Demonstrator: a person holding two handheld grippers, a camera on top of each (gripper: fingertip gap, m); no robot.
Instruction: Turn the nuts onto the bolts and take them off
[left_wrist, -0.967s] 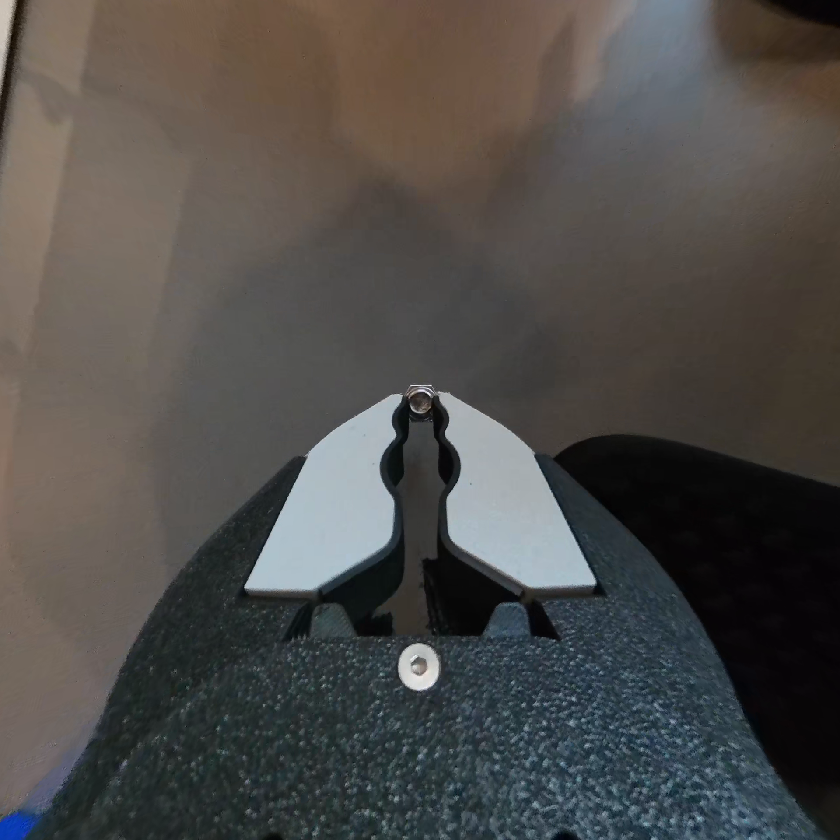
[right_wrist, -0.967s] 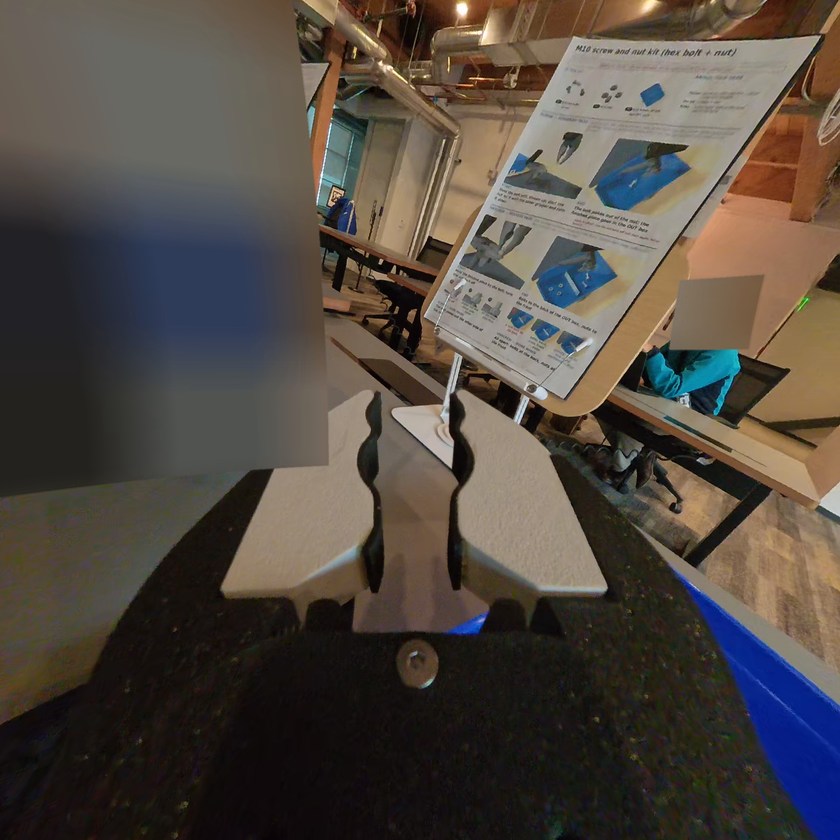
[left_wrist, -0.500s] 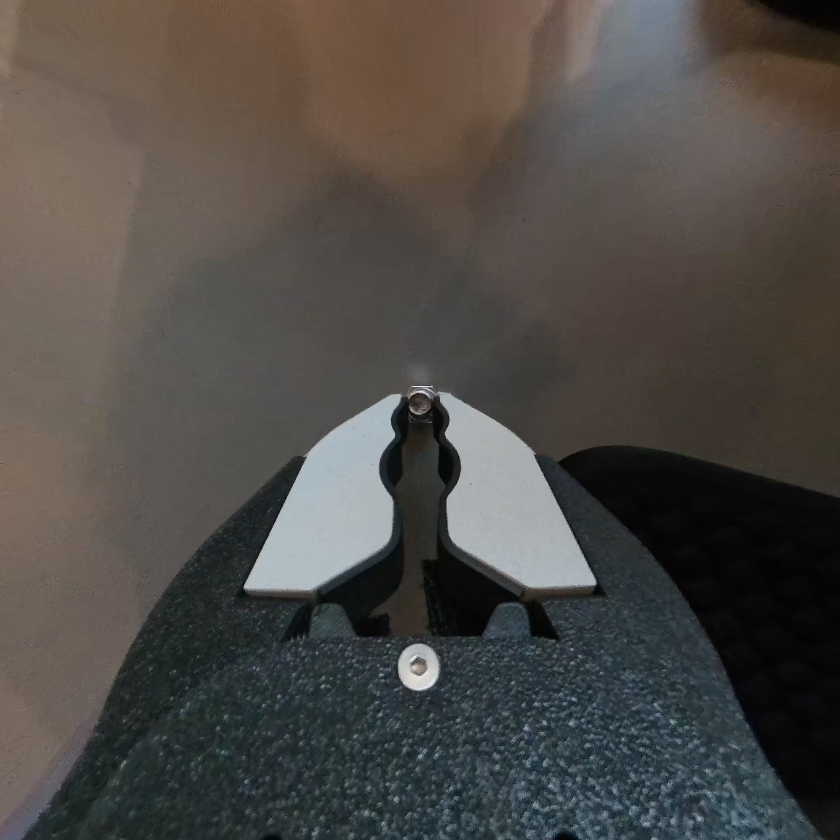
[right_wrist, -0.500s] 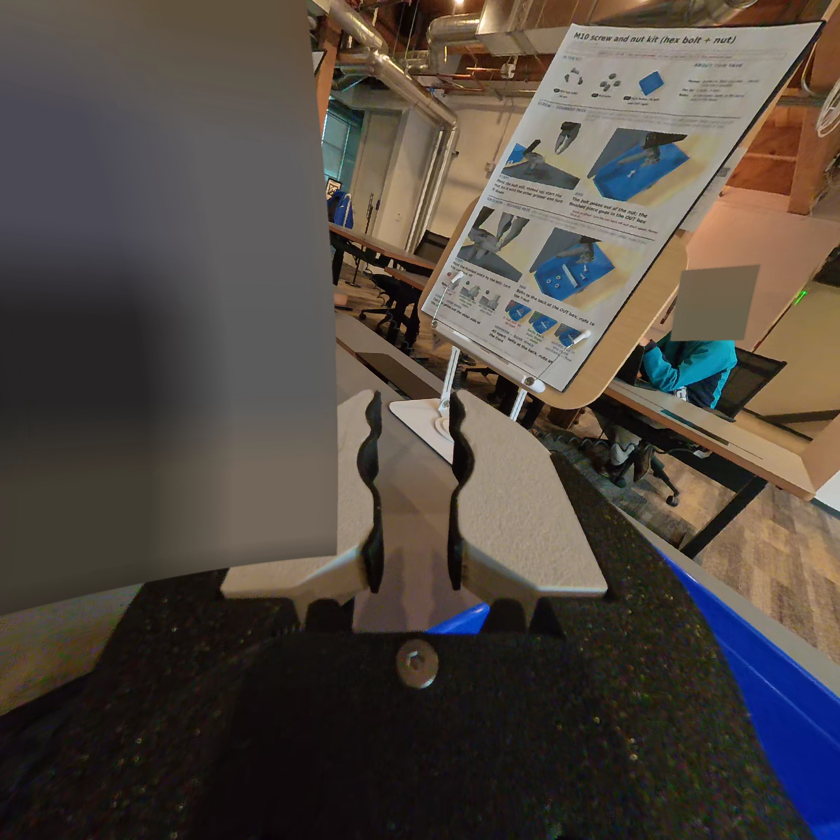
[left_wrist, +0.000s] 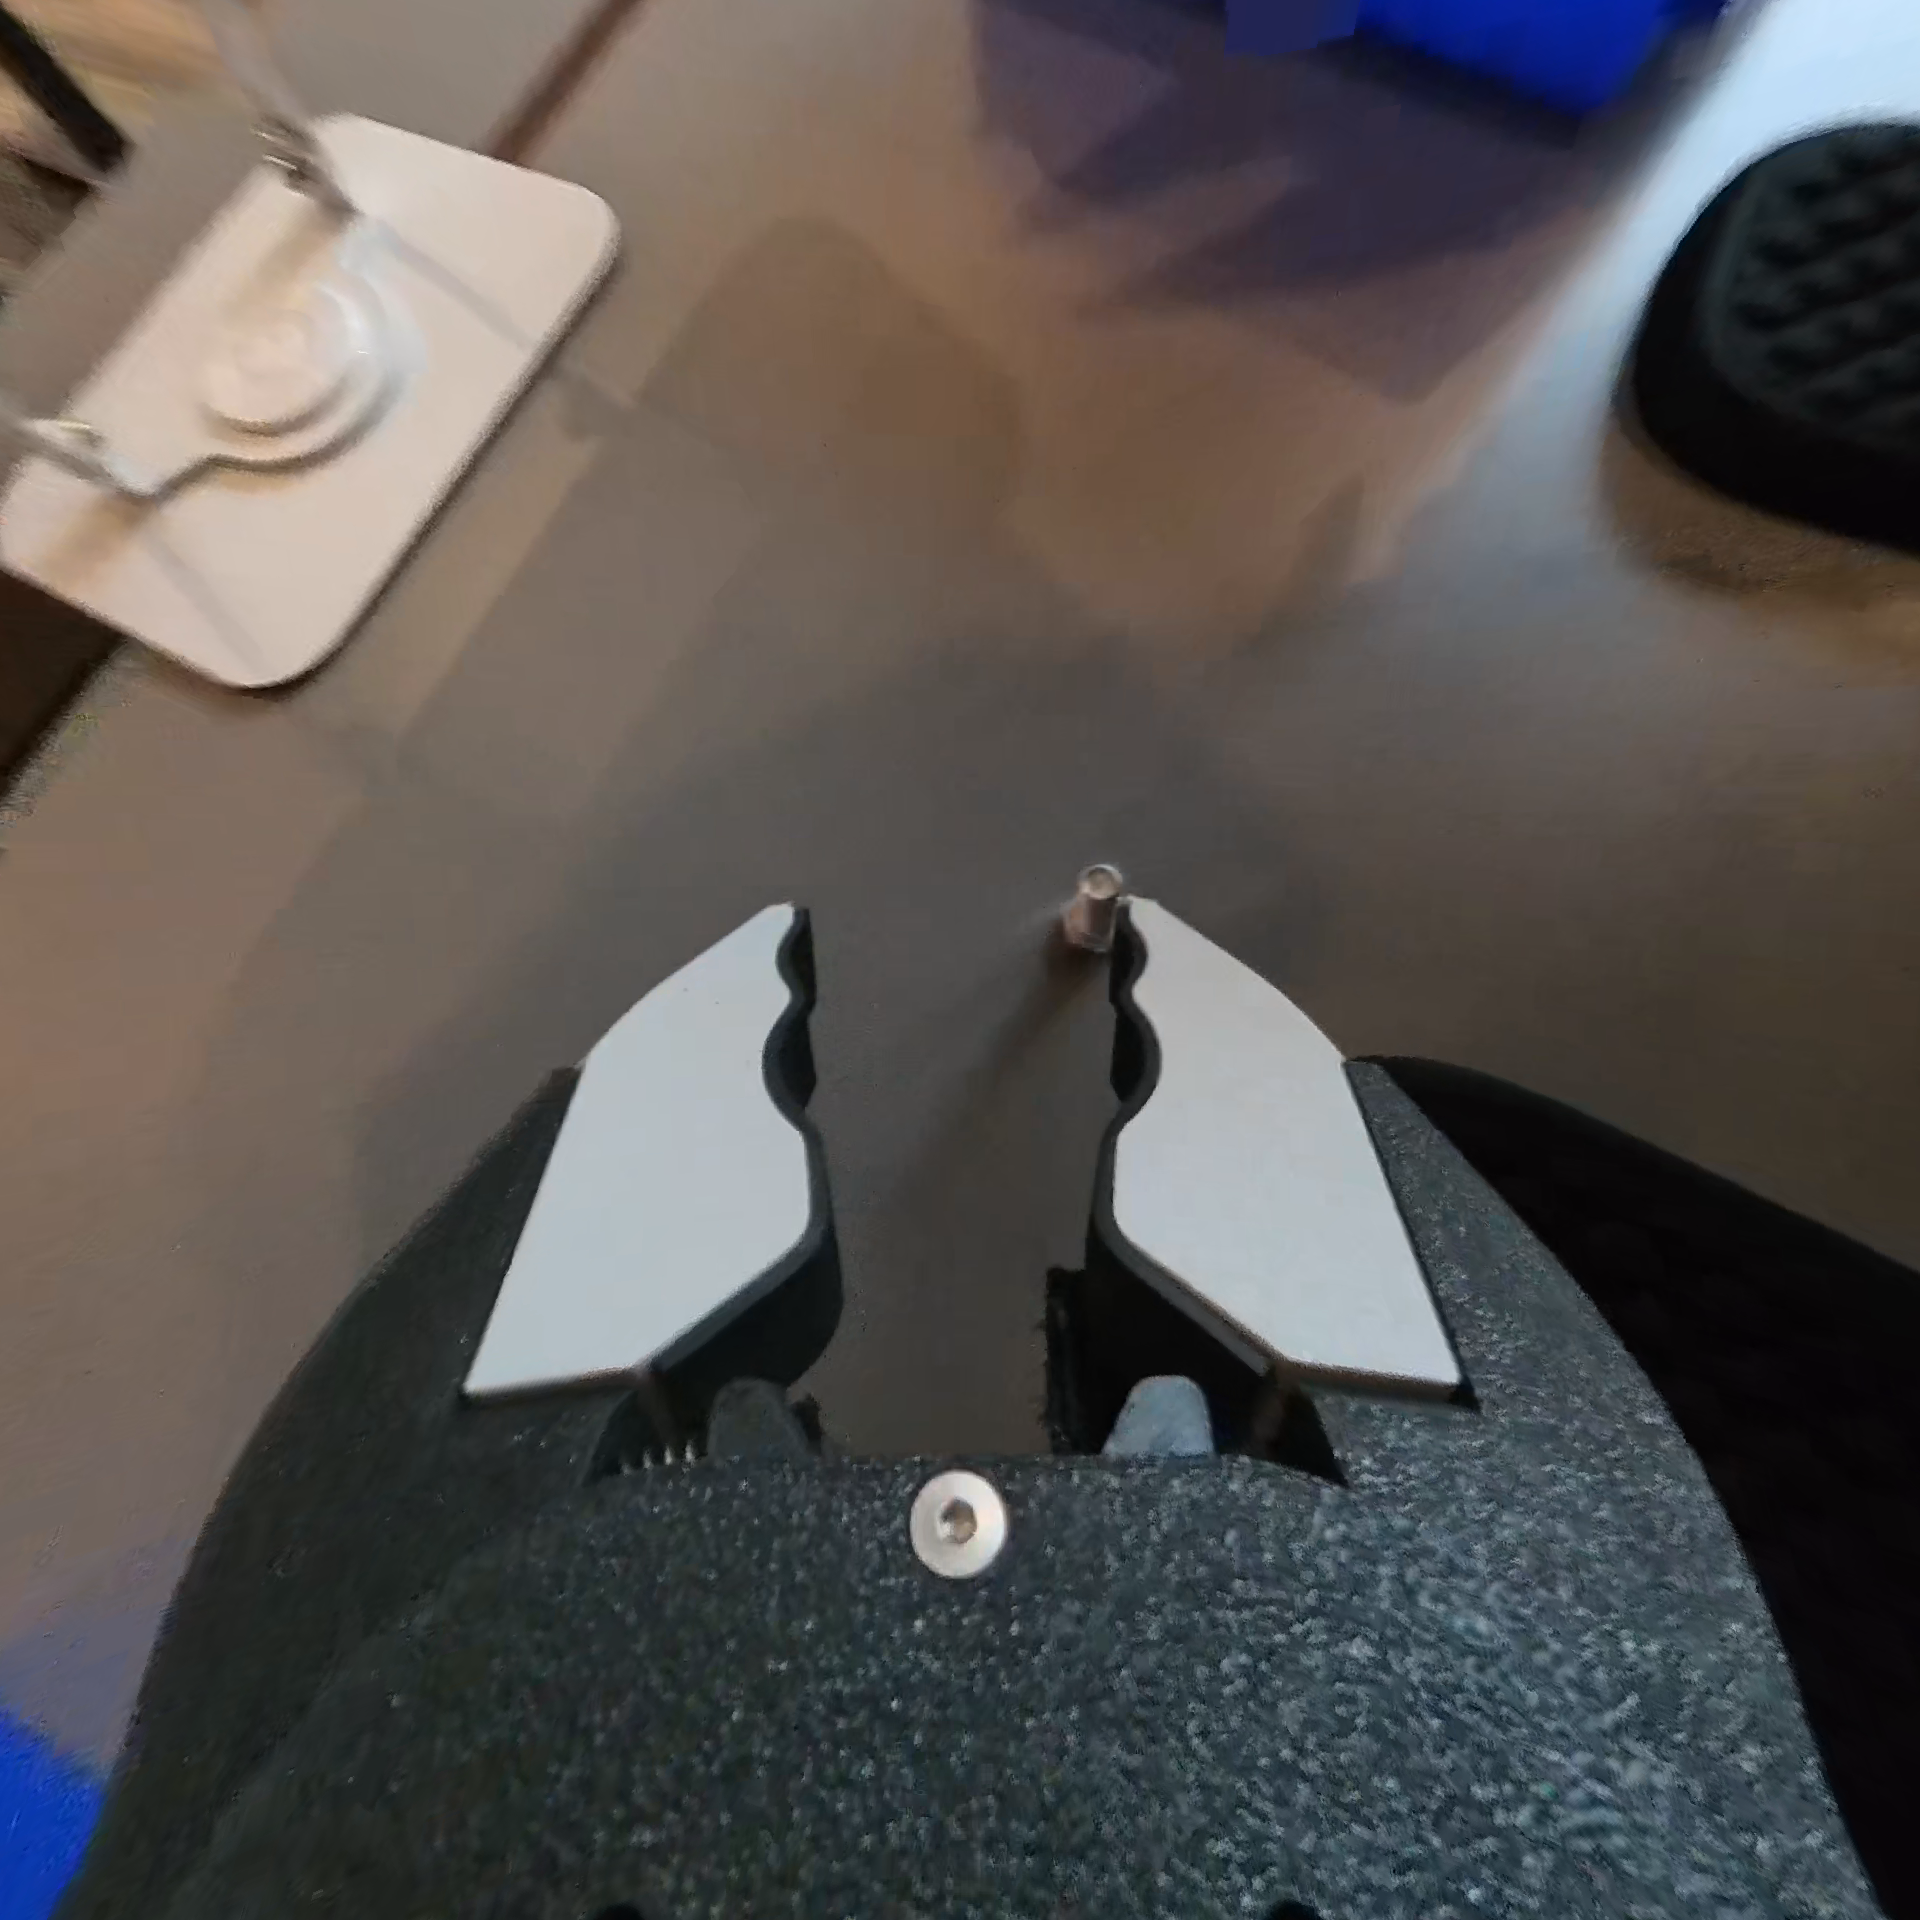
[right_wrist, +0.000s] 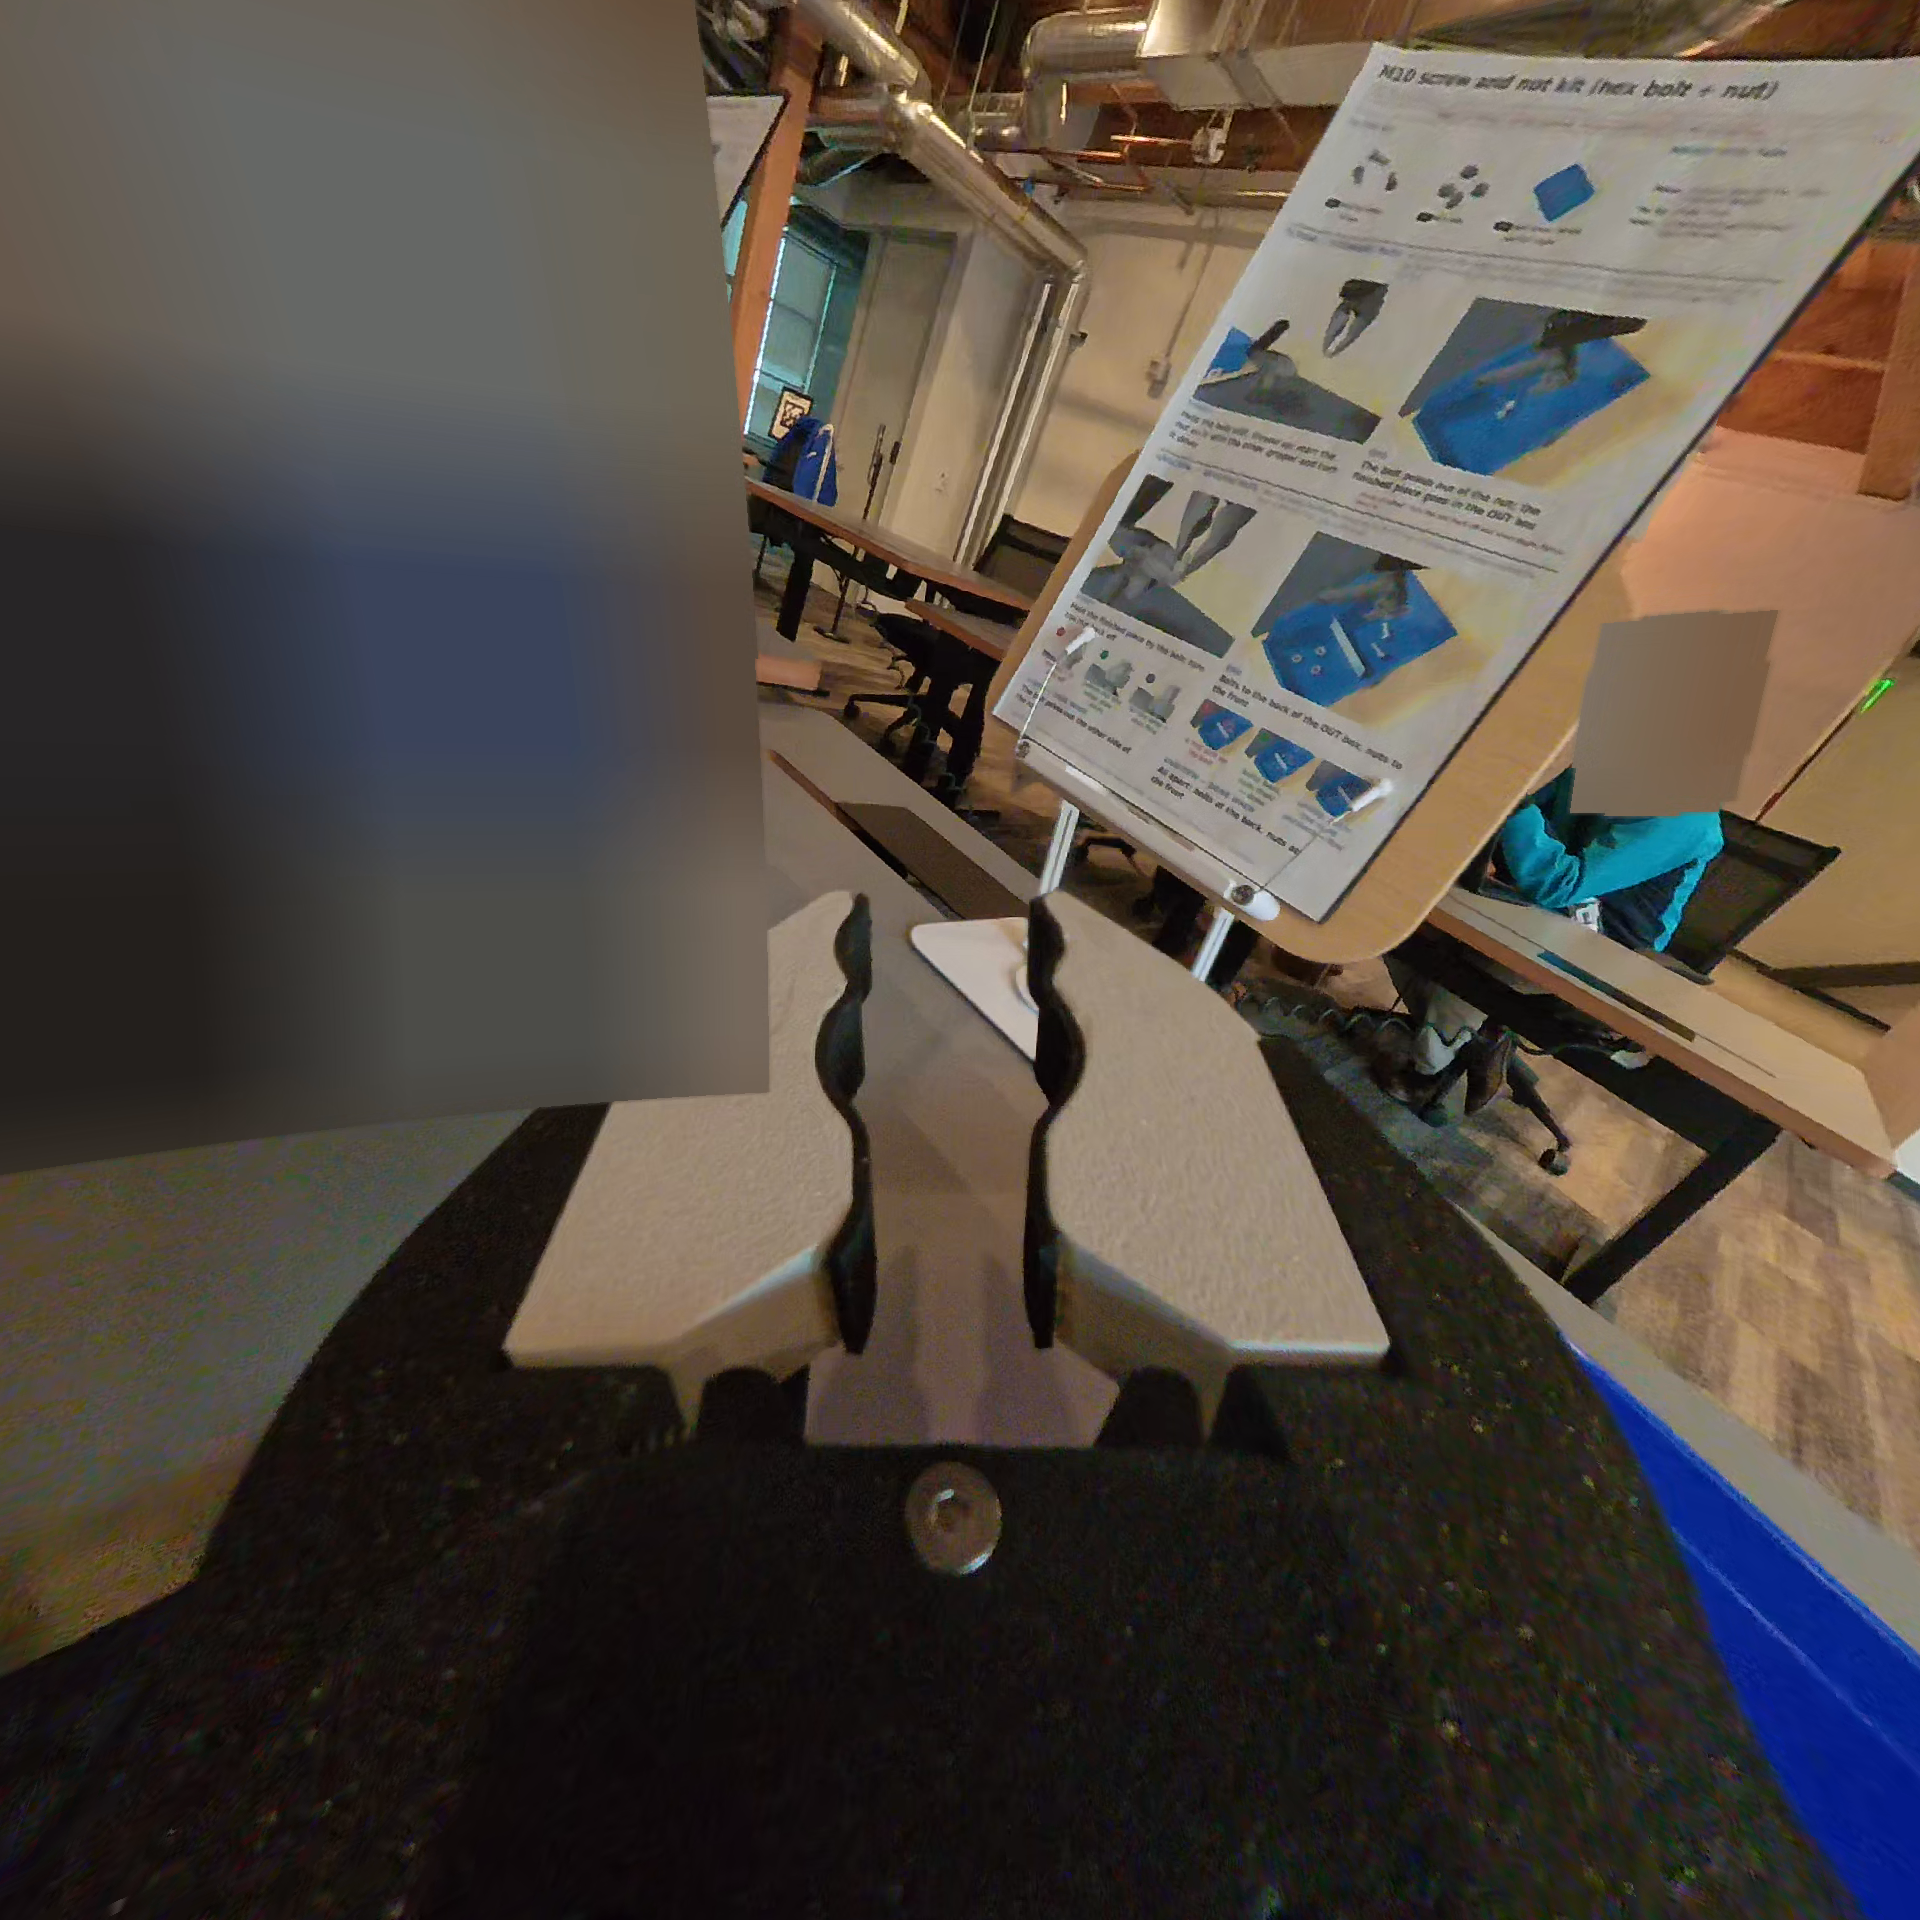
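Note:
In the left wrist view my left gripper (left_wrist: 961, 920) is open over the brown table (left_wrist: 727, 727). A small silver bolt (left_wrist: 1096, 920) stands on end right against the tip of the right finger (left_wrist: 1247, 1164). It is not clamped. I cannot make out a nut on it. In the right wrist view my right gripper (right_wrist: 948, 914) is open and empty, held above the table and pointing at the instruction sheet (right_wrist: 1455, 468) on its stand.
The stand's white base plate (left_wrist: 281, 395) lies at the far left of the table, also in the right wrist view (right_wrist: 987, 966). A blue bin shows at the top (left_wrist: 1455, 42) and at the right (right_wrist: 1766, 1558). A black textured body (left_wrist: 1787, 332) lies at right. A person (right_wrist: 1621, 862) sits at another desk.
My left gripper has opened and let go of the bolt, and its view has swung so the stand base and blue bin show. The right gripper has barely moved.

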